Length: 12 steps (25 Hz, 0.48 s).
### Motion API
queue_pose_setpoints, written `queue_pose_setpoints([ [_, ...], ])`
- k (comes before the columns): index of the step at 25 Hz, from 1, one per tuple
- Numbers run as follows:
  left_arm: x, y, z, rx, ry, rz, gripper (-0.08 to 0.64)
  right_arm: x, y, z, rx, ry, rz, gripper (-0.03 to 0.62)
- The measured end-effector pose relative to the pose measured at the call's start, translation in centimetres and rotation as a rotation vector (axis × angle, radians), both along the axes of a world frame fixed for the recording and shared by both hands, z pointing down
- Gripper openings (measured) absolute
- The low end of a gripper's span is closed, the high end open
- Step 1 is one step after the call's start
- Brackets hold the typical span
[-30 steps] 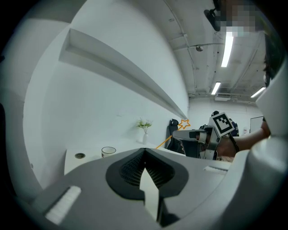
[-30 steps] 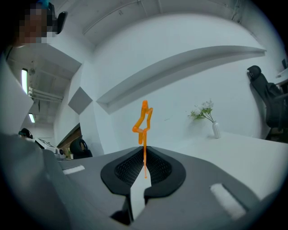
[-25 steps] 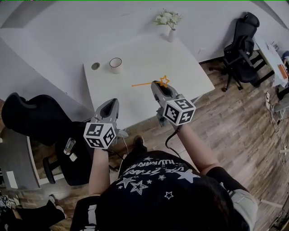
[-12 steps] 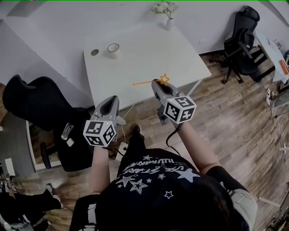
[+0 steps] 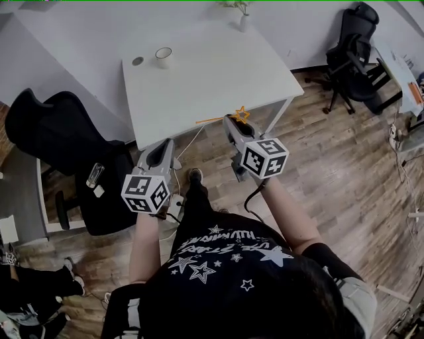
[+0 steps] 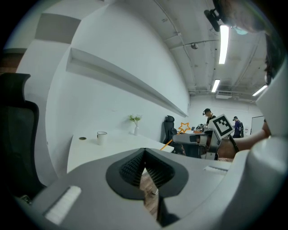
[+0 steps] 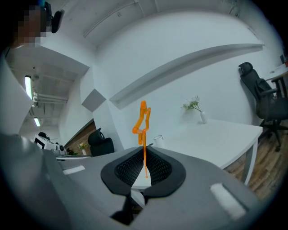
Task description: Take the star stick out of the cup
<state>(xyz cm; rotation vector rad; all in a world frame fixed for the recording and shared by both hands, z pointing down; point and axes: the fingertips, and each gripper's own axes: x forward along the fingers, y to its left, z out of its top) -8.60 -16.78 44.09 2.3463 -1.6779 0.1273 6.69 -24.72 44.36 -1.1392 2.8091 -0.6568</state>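
My right gripper (image 5: 230, 122) is shut on the thin shaft of the orange star stick (image 5: 241, 115), held in the air over the table's near edge. In the right gripper view the star (image 7: 143, 117) stands up above the closed pads (image 7: 153, 167). The white cup (image 5: 163, 57) stands far off at the back left of the white table (image 5: 218, 73), apart from both grippers. My left gripper (image 5: 165, 145) hangs over the floor in front of the table, its jaws together with nothing between them. From the left gripper view the cup (image 6: 102, 137) and the star (image 6: 183, 127) are both visible.
A small round disc (image 5: 137, 61) lies beside the cup and a vase of flowers (image 5: 243, 20) stands at the table's far edge. One black office chair (image 5: 59, 149) is at the left, another (image 5: 351, 46) at the far right. People stand in the distance (image 6: 207, 117).
The table, cup and vase have slid away toward the top of the head view as the person backs off. Both grippers keep their pose, the star stick still in the right one.
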Motion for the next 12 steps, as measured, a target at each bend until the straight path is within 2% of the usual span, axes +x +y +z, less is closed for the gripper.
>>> queue_pose_setpoints([
  [12,1.8,3.5,0.7,-0.01,-0.002,-0.002,0.003,1.7,3.5,1.0,-0.023,0.012,-0.005,0.031],
])
